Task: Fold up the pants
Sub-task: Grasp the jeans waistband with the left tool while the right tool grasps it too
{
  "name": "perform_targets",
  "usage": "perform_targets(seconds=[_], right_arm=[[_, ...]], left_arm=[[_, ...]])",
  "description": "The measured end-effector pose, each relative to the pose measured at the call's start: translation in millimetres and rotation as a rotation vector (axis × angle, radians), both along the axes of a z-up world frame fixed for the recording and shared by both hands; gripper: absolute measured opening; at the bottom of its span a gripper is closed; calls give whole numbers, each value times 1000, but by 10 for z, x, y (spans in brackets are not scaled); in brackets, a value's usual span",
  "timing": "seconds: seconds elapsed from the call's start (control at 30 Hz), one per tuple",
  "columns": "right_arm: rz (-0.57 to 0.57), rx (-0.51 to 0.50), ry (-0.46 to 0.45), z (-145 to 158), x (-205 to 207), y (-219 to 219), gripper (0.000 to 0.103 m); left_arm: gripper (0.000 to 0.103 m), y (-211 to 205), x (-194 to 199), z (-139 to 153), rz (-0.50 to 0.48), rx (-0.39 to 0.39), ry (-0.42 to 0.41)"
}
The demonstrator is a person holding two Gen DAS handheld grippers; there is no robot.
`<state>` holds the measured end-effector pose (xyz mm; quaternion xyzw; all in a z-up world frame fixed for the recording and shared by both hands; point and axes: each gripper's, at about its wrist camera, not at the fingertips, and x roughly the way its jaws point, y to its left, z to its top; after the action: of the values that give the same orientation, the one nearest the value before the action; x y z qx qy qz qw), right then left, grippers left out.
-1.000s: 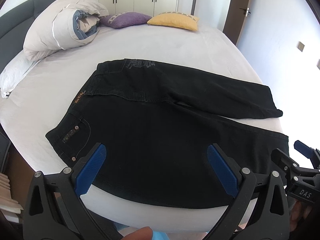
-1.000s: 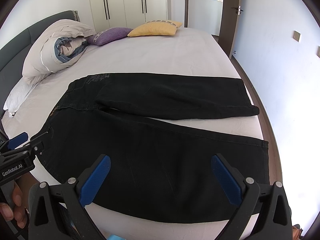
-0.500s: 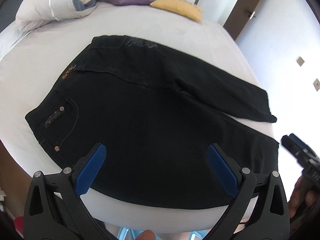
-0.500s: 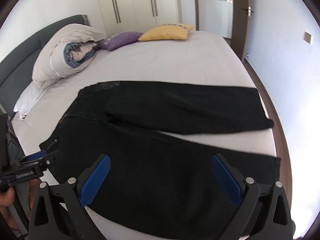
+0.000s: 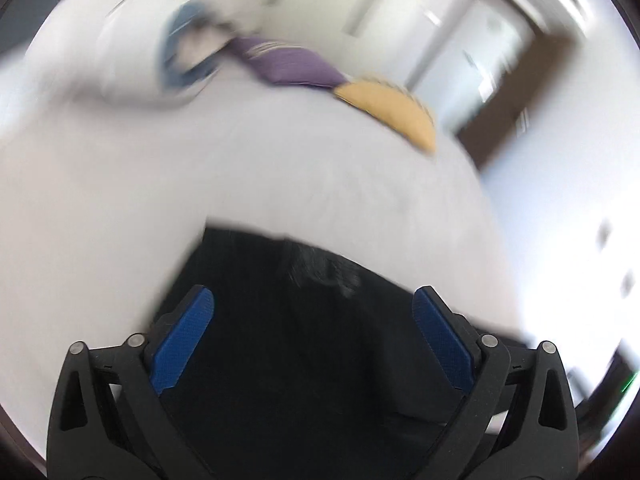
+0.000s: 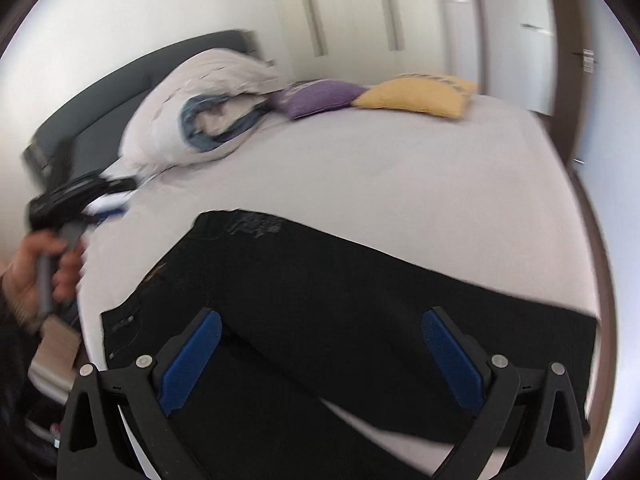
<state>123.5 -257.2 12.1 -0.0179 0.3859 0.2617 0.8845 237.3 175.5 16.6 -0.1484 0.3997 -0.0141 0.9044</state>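
Note:
Black pants [image 6: 344, 280] lie flat on the white bed [image 6: 400, 168], waist to the left, legs spread to the right. My right gripper [image 6: 320, 344] is open and empty above the legs. My left gripper [image 5: 314, 320] is open and empty over the waist end of the pants [image 5: 304, 344]; that view is blurred. The left gripper also shows in the right wrist view [image 6: 80, 200], held in a hand at the left, above the bed's edge.
A rolled white duvet [image 6: 200, 112], a purple cushion [image 6: 320, 96] and a yellow cushion [image 6: 416, 96] lie at the far side of the bed. A dark headboard [image 6: 100, 108] is at the left. Wardrobe doors [image 6: 352, 12] and a doorway stand behind.
Both grippers have swung up and forward over the pants, so both views now look toward the cushions. The left gripper has moved up and toward the waist. The pants have not moved.

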Motion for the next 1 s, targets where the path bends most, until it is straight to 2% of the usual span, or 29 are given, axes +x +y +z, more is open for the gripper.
perform_targets(seconds=[0.03,0.1,0.17,0.23,0.27,0.3,0.4,0.53,0.67,0.83,0.87,0.9,0.93,1.0], right_arm=[[35,-2,13,-19,141,15,98],[120,-5,52,-75,449,45,90],[173,-22,88,-179,723,81,82],[215,-23,125,-283,952,81,78],[230,-30,135,-341,1045,101,78],[242,-42,140,-393,1148,117,78],[285,-64,162,-565,1360,168,77],[341,-83,182,-720,1534,227,74],[390,-115,200,-875,1685,329,69],[414,-138,222,-972,1783,385,67],[415,-143,224,-994,1821,399,67],[415,-147,227,-984,1854,433,66],[417,-154,233,-1002,1890,463,63],[421,-171,240,-1072,1989,564,60]], left_arm=[[86,-57,247,-28,-76,73,25],[61,-133,595,-148,-199,146,82],[53,-181,932,-362,-293,267,137],[53,-257,1128,-592,-419,344,176],[53,-327,1212,-726,-475,422,193],[53,-374,1270,-828,-522,463,209],[53,-479,1438,-1152,-666,536,281],[53,-531,1642,-1347,-744,578,317],[53,-498,1921,-1487,-766,548,330],[52,-424,2109,-1812,-786,548,440],[46,-408,2140,-1844,-772,521,449],[32,-387,2172,-1849,-758,501,444],[24,-380,2184,-1841,-752,495,432],[16,-378,2183,-1847,-749,502,415]])
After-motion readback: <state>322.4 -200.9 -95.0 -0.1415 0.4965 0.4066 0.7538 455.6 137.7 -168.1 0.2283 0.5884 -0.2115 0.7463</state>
